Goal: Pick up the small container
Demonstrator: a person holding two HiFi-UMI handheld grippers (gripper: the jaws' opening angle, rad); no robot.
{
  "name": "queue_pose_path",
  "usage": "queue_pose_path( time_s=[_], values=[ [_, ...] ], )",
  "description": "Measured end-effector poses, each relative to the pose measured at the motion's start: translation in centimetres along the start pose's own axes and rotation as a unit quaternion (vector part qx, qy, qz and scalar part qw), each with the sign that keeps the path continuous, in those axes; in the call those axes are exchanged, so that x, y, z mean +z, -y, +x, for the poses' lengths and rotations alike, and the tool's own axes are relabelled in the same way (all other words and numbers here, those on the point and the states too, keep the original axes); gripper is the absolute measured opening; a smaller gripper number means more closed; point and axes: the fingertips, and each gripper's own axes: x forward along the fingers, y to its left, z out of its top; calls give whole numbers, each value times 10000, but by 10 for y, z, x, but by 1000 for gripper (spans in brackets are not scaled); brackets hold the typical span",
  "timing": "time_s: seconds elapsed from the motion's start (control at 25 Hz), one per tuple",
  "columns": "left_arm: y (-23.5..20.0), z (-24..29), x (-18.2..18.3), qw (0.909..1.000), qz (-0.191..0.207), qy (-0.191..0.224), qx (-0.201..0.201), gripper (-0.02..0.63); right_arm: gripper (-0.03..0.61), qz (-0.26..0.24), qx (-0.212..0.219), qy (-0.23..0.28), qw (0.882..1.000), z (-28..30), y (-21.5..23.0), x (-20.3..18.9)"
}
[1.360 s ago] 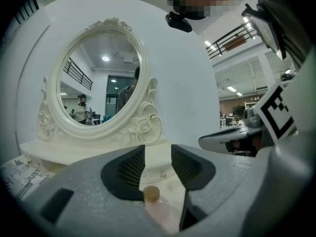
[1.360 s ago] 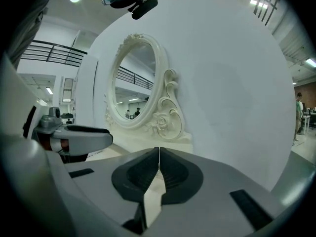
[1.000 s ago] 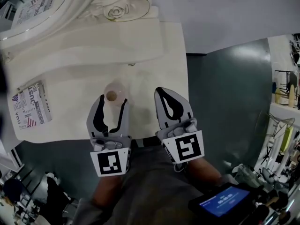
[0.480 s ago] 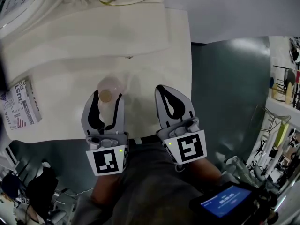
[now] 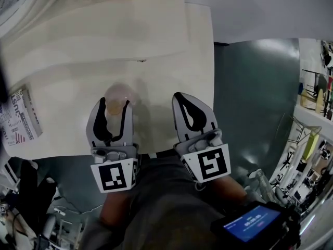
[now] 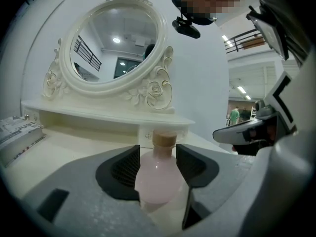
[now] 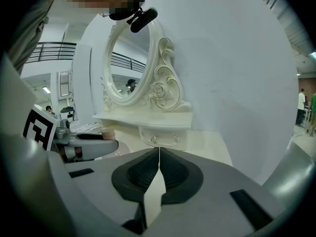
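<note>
The small container is a round pink bottle (image 5: 115, 98) with a cork stopper, standing upright on the cream dressing table (image 5: 171, 51). My left gripper (image 5: 113, 107) has its fingers on either side of the bottle (image 6: 159, 179). In the left gripper view (image 6: 158, 154) the dark pads lie close beside the bottle's belly, and I see no squeeze on it. These jaws have just been closing with the bottle between them. My right gripper (image 5: 180, 99) hovers over the table's front edge to the right. It is shut and empty, its pads meeting in the right gripper view (image 7: 159, 149).
An ornate oval mirror (image 6: 116, 48) stands at the back of the table, above a shelf with a small drawer knob (image 5: 140, 61). A printed booklet (image 5: 18, 116) lies at the left. The table ends at the right over teal floor (image 5: 250, 98). A lit screen (image 5: 250, 224) sits at lower right.
Both grippers have sunk towards the table. The left gripper's fingers have slid further along the bottle's sides and narrowed slightly. The right gripper stays shut.
</note>
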Motion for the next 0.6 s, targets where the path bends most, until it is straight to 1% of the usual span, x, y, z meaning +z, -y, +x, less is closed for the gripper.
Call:
queue_pose_path(
  time_s=[0.28, 0.36, 0.48, 0.6],
  values=[
    [0, 1, 0, 9999, -132, 9, -92, 239, 15, 2, 0, 15, 10000, 0, -1, 0],
    [0, -1, 2, 10000, -78, 21, -54, 233, 15, 4, 0, 10, 10000, 0, -1, 0],
    [-1, -3, 4, 9999, 52, 90, 36, 202, 14, 3, -14, -8, 10000, -1, 0, -1],
    [-1, -3, 4, 9999, 87, 80, 25, 198, 15, 4, -27, 4, 10000, -1, 0, -1]
  ],
)
